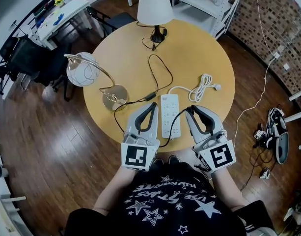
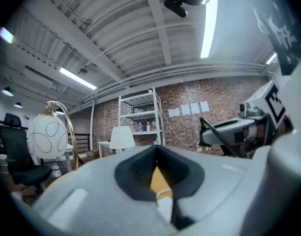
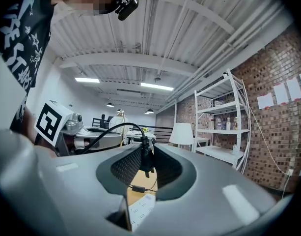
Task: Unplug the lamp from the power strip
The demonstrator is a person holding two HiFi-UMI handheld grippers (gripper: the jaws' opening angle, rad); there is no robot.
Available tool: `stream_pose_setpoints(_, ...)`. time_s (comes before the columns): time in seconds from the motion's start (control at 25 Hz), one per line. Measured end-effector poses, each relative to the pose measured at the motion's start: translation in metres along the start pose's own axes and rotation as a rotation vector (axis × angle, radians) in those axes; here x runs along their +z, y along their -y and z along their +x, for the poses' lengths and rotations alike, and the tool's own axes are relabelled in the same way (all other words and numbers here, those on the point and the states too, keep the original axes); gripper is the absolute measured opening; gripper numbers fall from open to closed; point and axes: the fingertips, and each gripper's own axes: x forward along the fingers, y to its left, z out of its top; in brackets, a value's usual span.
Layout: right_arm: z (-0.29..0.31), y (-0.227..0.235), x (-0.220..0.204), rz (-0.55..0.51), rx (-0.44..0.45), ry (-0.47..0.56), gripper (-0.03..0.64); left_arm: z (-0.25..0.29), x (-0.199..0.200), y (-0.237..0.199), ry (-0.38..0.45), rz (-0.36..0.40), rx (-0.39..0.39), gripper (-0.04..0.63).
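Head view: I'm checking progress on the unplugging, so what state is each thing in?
black plug: out of the strip, gripped.
right claw: shut on the plug.
left claw: shut, empty.
power strip: flat on the table; its white cord coiled, not plugged in.
shaded lamp: upright.
globe lamp: upright.

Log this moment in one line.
left gripper: shut, empty | right gripper: shut on black plug | black plug: out of power strip

Bare tabletop point(image 1: 202, 45) beyond power strip point(image 1: 170, 114) and coiled cable point(image 1: 203, 86)
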Motion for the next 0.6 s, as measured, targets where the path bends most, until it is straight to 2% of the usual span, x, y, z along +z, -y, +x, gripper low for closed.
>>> stream_pose_setpoints(0.08, -0.001, -0.003, -0.002, -0.004, -0.009, -0.012, 0.077, -0.005, -0.001, 0.002, 0.005, -0.013, 0.007, 0.002)
stream_pose_setpoints(0.28, -0.005, -0.004, -0.019, 0.023, -0.024, -0.031, 0.077, -0.016, -0.018, 0.009, -0.041, -0.04, 0.002, 0.002)
stream_pose_setpoints(0.6, -0.008, -0.003, -0.02, 0.012, -0.036, -0.044, 0.075, -0.018, -0.014, 0.015, -0.035, -0.06, 0.004, 0.003)
